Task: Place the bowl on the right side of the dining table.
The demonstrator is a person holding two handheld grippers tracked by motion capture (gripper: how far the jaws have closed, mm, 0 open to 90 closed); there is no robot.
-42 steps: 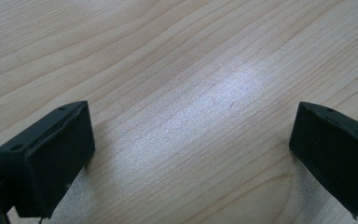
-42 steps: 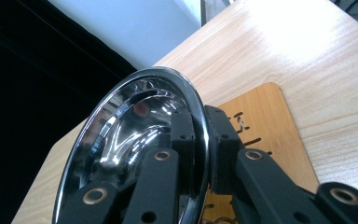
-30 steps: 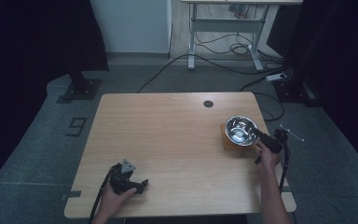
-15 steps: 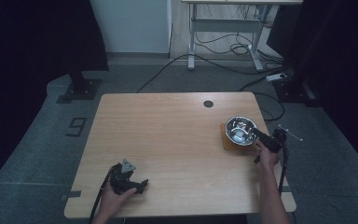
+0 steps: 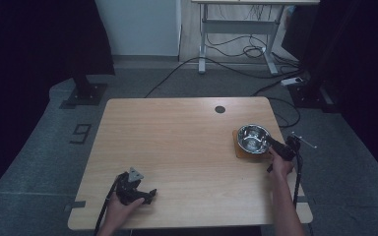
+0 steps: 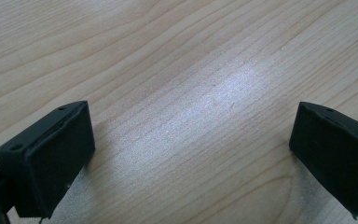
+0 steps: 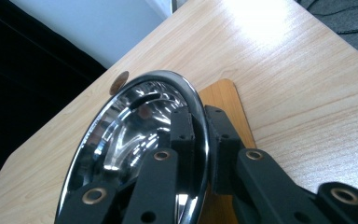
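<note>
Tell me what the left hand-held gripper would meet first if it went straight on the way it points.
Probably the bare table top: the left hand-held gripper has its jaws wide open, angled down at the wood, with nothing between or ahead of them.

The desk point(image 5: 187, 147) is pale wood, or a wood-look laminate, with fine straight grain; its smooth top has a soft sheen that catches a dull patch of light. The bowl point(image 7: 135, 135) is polished metal, mirror-bright inside, with a rounded glossy rim that throws back distorted reflections. Under it lies a small board point(image 7: 226, 100) of warmer, orange-toned wood, smooth and semi-matt. The right hand-held gripper point(image 7: 199, 126) has matt black plastic jaws, slightly grainy, with brass-coloured metal inserts at the joints. The left hand-held gripper point(image 6: 191, 144) shows the same dull black, with blocky pads point(image 6: 51, 149) that give no shine. The floor point(image 5: 44, 147) around the desk looks like rough, speckled grey carpet.
</note>
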